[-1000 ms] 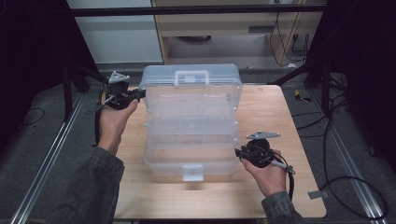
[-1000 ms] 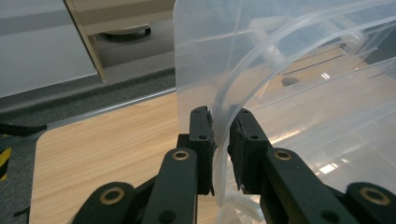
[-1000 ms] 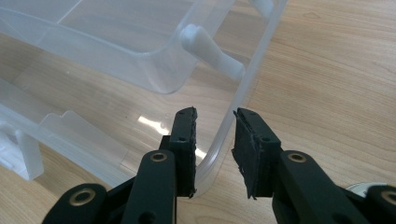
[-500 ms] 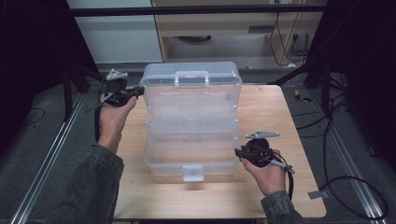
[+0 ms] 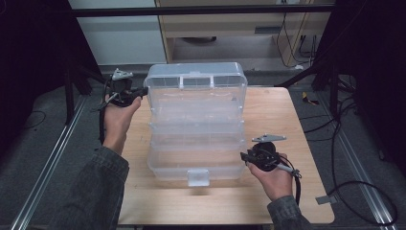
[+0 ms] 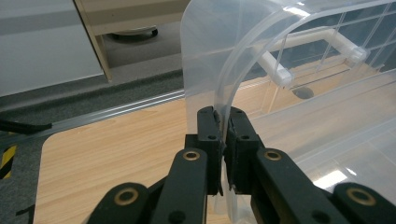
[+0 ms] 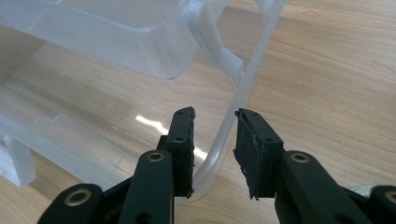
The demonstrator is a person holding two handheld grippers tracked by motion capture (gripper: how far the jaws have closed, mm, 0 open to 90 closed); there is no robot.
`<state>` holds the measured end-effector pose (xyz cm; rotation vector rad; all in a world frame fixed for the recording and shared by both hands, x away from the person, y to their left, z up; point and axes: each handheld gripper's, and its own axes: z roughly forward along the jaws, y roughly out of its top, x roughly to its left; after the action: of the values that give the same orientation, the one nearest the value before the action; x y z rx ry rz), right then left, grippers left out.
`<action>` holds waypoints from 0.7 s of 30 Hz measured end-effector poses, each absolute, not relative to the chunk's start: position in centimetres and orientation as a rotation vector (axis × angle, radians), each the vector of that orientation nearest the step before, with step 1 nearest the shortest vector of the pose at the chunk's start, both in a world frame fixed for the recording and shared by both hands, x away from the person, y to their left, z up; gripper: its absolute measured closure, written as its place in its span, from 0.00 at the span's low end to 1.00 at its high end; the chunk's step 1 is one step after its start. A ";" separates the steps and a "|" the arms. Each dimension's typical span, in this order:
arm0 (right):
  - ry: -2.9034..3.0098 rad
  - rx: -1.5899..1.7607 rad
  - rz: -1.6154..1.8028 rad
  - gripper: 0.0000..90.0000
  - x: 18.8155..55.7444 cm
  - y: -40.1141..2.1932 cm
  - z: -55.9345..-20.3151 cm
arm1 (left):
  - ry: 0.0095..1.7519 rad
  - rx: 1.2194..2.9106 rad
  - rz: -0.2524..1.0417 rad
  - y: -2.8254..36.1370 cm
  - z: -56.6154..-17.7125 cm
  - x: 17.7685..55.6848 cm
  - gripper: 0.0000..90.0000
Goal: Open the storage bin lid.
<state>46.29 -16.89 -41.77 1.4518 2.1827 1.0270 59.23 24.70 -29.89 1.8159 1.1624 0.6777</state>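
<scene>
At the left of the high view the left gripper (image 5: 141,90) pinches the lid rim of the clear plastic box (image 5: 196,124) mid-table and should hold firm, while the right gripper (image 5: 245,156), jaws apart astride the lower-right rim, should close squarely first.

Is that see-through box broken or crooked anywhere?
Nothing looks broken. The clear plastic box sits straight on the table, its stepped trays opened out. The left hand-held gripper pinches its lid edge.
</scene>
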 end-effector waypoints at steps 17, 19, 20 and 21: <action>2.187 1.455 1.023 0.74 46.5 -16.8 -41.9 | 1.172 1.813 0.668 24.7 -29.9 59.8 0.95; 2.186 1.454 1.022 0.74 46.5 -16.8 -42.0 | 1.172 1.812 0.668 24.7 -29.9 59.9 0.95; 2.186 1.457 1.022 0.73 46.5 -16.8 -42.0 | 1.173 1.812 0.668 24.7 -29.9 59.9 0.95; 2.186 1.457 1.022 0.73 46.5 -16.8 -42.0 | 1.173 1.812 0.668 24.7 -29.9 59.9 0.95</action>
<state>46.54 -16.81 -41.96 1.4568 2.1860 1.0224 59.91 24.74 -29.91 1.8119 1.1727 0.6681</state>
